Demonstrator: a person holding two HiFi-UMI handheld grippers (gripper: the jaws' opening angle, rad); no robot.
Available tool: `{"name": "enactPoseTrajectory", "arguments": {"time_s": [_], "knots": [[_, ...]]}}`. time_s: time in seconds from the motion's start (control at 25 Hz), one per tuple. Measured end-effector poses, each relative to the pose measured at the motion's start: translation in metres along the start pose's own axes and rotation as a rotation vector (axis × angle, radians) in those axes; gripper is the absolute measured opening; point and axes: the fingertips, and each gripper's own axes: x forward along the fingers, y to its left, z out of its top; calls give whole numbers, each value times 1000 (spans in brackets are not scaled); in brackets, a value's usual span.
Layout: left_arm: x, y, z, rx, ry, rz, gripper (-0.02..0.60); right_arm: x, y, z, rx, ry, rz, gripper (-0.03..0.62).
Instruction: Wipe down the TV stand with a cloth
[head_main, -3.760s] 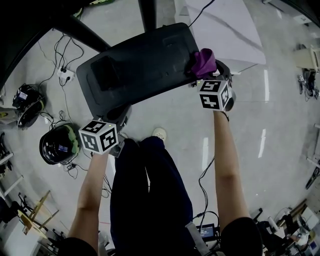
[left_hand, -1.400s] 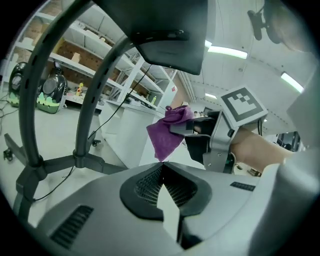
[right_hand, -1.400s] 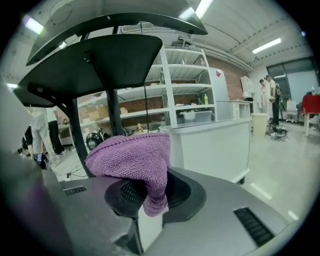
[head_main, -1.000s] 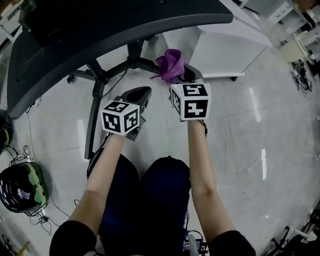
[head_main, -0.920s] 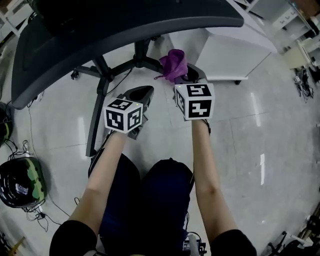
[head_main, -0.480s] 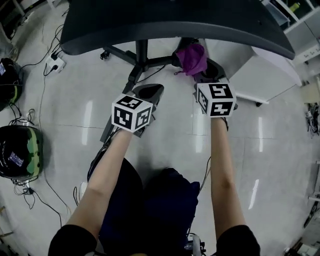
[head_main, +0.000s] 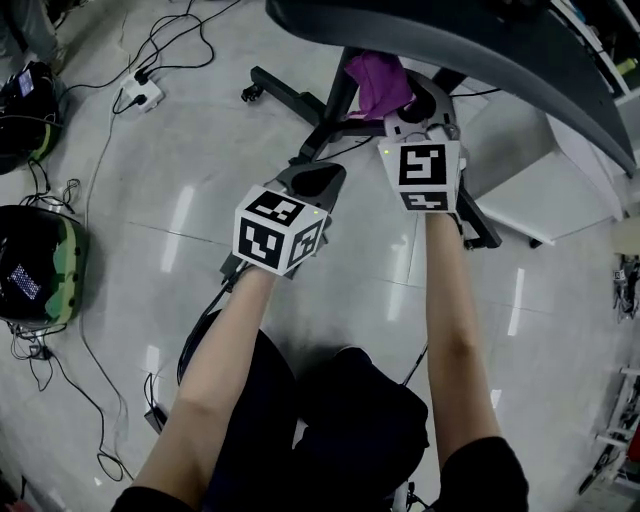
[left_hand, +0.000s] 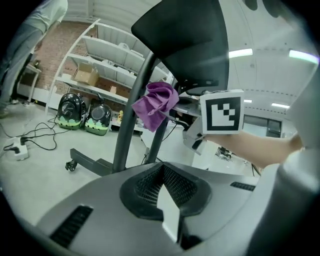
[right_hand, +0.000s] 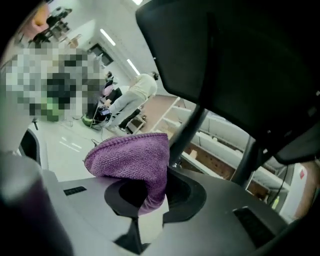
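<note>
The TV stand has a wide black panel (head_main: 470, 40) on a dark post (head_main: 338, 95) with wheeled floor legs (head_main: 285, 88). My right gripper (head_main: 402, 98) is shut on a bunched purple cloth (head_main: 378, 80), held under the panel beside the post. In the right gripper view the cloth (right_hand: 132, 160) hangs from the right gripper (right_hand: 150, 202), with the post (right_hand: 189, 131) just behind. My left gripper (head_main: 318, 178) hangs lower and to the left, shut with nothing in it. The left gripper view shows the left gripper (left_hand: 162, 175), the cloth (left_hand: 156, 102) and the post (left_hand: 131, 115).
Green-and-black helmets (head_main: 40, 265) lie on the floor at left, with cables and a power strip (head_main: 140, 95). A white cabinet (head_main: 545, 195) stands at right. Shelves (left_hand: 100, 65) line the far wall. A person in white (right_hand: 132, 97) bends over in the background.
Both grippers dropped from the panel's top edge to below it. The cloth, still in the right gripper, now sits by the post. The left gripper stayed shut and empty.
</note>
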Motion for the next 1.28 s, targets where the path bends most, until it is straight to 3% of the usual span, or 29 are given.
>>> {"name": "enactPoseTrajectory", "arguments": {"time_s": [0.16,0.4,0.56,0.8,1.28], "knots": [[-2,2,6,-41,-25,9,6,17,-7,33,-188,-32,-58,77],[-8,9,-1,-24,2,35,6,43,-25,75,-390,-63,-154,77],[-12,12,4,-41,-15,42,6,53,-32,94,-429,-84,-195,77],[-23,23,7,-51,-30,71,6,69,-20,77,-492,-49,-219,77],[-42,53,0,-88,-14,127,6,83,42,6,-464,48,-83,77]]}}
